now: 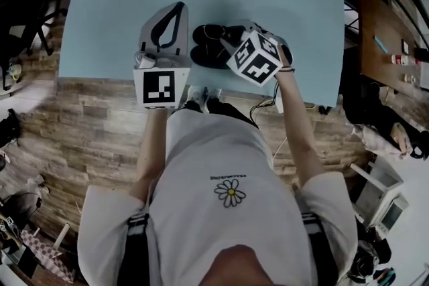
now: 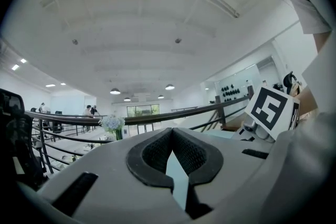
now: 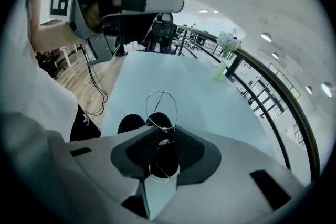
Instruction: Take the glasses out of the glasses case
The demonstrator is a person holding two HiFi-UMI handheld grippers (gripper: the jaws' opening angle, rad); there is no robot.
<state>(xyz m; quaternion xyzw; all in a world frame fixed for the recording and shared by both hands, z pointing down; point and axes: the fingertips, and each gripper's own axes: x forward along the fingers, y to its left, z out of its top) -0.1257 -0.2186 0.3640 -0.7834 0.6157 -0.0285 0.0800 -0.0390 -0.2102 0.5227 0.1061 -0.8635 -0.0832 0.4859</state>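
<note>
Glasses, thin wire-rimmed [image 3: 161, 107], pinched between right gripper [image 3: 166, 136] jaws above open black case [image 1: 209, 50]. Left gripper [image 2: 171, 134] jaws pressed together, empty. Risk: slim frame slipping or bending under pinch.

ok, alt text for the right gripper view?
The right gripper holds thin wire-rimmed glasses near the bridge, above the black glasses case on a pale blue table. The left gripper hangs at upper left.
</note>
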